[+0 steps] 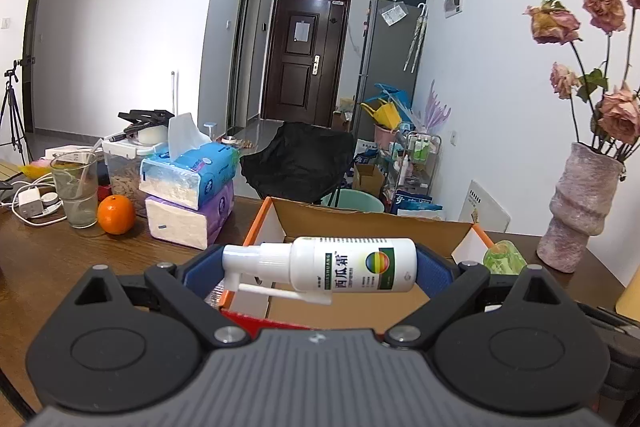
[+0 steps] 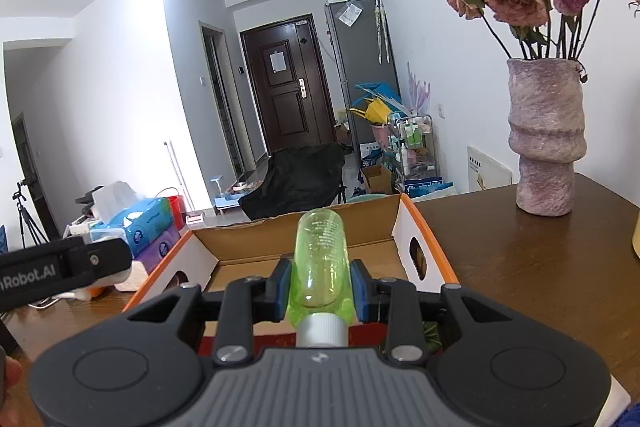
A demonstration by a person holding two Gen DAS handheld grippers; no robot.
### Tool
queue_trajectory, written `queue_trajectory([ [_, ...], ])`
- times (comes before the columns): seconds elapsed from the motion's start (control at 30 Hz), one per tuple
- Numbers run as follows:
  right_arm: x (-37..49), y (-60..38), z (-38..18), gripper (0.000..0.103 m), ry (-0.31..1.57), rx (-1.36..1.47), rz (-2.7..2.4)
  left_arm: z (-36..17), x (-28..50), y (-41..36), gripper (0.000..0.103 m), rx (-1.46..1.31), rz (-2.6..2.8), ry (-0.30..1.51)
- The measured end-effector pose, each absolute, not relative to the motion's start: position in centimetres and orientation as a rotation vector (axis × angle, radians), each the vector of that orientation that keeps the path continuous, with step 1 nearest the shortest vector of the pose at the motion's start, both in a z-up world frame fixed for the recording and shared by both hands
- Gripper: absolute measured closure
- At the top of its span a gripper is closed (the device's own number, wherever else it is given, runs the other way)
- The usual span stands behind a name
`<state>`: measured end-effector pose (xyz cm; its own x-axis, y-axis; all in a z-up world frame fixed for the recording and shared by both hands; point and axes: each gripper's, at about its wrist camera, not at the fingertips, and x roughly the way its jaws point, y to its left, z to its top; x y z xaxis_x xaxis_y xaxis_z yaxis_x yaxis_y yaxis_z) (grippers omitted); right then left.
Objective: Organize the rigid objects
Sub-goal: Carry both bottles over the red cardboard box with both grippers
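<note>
White spray bottle (image 1: 354, 264): plastic, white pump head with a thin nozzle arm folded alongside, label with green band, multicoloured circle and Chinese characters. Lies sideways, pump end to the left, held off the table above the near edge of the box.

Green bottle (image 2: 320, 259): translucent lime plastic, silver-white ribbed cap, faint white print. Points away from the camera, base outward, cap nearest, raised over the box; contents hard to judge.

Cardboard box (image 2: 420, 227): open-topped, orange-edged, white sides with oval handholes, brown inside, standing on the table.
</note>
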<state>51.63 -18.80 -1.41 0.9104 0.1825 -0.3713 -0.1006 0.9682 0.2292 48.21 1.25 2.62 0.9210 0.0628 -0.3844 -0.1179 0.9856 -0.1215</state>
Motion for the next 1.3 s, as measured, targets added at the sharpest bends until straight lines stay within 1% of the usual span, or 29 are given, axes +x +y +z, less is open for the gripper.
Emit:
queue_trajectory([
  [0.93, 60.1, -17.7, -2.6, 0.073, 0.453, 0.171, 0.145, 0.7, 58.4, 1.5, 0.005, -0.129, 0.138, 0.470],
  [1.3, 62.3, -17.2, -3.9, 0.073, 0.485, 0.166, 0.144, -0.7, 60.9, 1.5, 0.005, -0.094, 0.158, 0.517],
])
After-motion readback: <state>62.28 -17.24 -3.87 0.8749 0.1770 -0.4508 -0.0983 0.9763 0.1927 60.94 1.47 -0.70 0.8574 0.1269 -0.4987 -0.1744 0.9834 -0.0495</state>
